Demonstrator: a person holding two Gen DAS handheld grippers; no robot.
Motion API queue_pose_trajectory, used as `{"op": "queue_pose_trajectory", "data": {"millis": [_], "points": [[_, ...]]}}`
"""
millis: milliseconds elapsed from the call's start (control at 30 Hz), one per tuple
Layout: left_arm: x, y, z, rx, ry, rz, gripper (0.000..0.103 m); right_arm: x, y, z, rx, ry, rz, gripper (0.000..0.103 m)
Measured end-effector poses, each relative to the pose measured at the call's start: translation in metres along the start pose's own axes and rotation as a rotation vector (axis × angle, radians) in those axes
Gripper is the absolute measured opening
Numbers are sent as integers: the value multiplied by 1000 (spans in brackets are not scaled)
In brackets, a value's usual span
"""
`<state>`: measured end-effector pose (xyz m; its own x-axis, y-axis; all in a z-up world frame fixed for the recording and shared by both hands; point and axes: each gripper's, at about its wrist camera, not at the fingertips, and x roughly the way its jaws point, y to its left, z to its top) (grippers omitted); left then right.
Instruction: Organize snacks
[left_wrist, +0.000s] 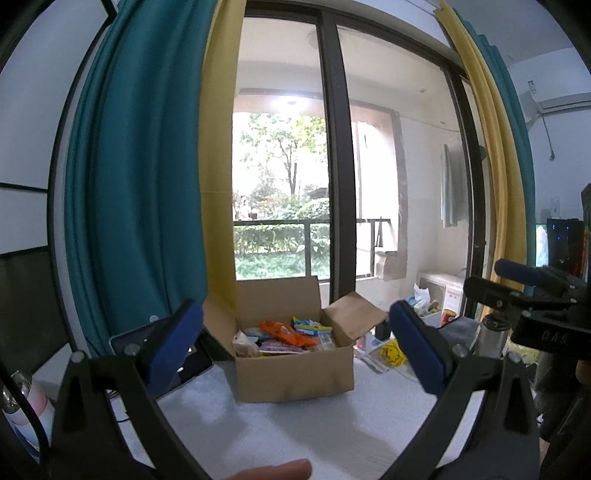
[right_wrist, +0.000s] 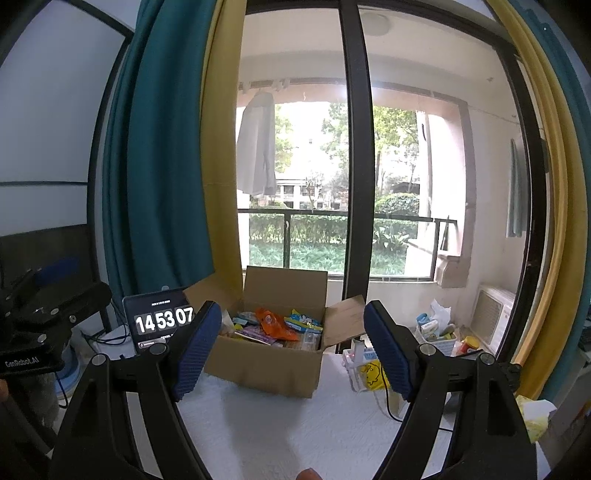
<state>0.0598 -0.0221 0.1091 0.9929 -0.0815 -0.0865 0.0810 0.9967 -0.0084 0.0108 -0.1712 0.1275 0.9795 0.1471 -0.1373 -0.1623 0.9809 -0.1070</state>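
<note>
Facing: a cardboard box (left_wrist: 295, 369) of snacks is seen by both wrist cameras, with a large window behind it.
Cardboard box: it stands on the white tabletop (left_wrist: 295, 432) toward the far edge, roughly at the middle of that edge; its flaps are folded up and outward, so the top is open.
Snacks: mixed packets are piled inside the box, among them an orange packet (right_wrist: 273, 325) lying on top near the centre and a blue-and-yellow packet (right_wrist: 304, 322) just to its right.
Left gripper (left_wrist: 295, 350): it is held above the near part of the tabletop, its blue-padded fingers spread wide apart with nothing between them; the box is framed in the gap, well clear of the pads.
Right gripper (right_wrist: 290, 349): it is likewise released, fingers wide apart and holding nothing, aimed at the box from the near side.
Tablet clock (right_wrist: 162, 321): it is propped at the far left corner of the tabletop, just left of the box, and 14 53 07 is displayed.
Yellow cartoon packet (right_wrist: 373, 373): it lies near the far right edge of the tabletop, beside the box but apart from it.
Curtains: a teal curtain (left_wrist: 136, 184) and a yellow curtain (left_wrist: 218, 166) are hung left of the window.
</note>
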Motion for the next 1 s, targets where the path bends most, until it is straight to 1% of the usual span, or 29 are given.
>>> {"op": "queue_pose_trajectory", "data": {"millis": [767,1000], "points": [[-4,-8,-1,2,14,-3,102,-4,-2,3,-2,4,-15,82],[-6,-6,-1,0,10,-2,102,-8,0,5,-5,-9,-26,82]]}}
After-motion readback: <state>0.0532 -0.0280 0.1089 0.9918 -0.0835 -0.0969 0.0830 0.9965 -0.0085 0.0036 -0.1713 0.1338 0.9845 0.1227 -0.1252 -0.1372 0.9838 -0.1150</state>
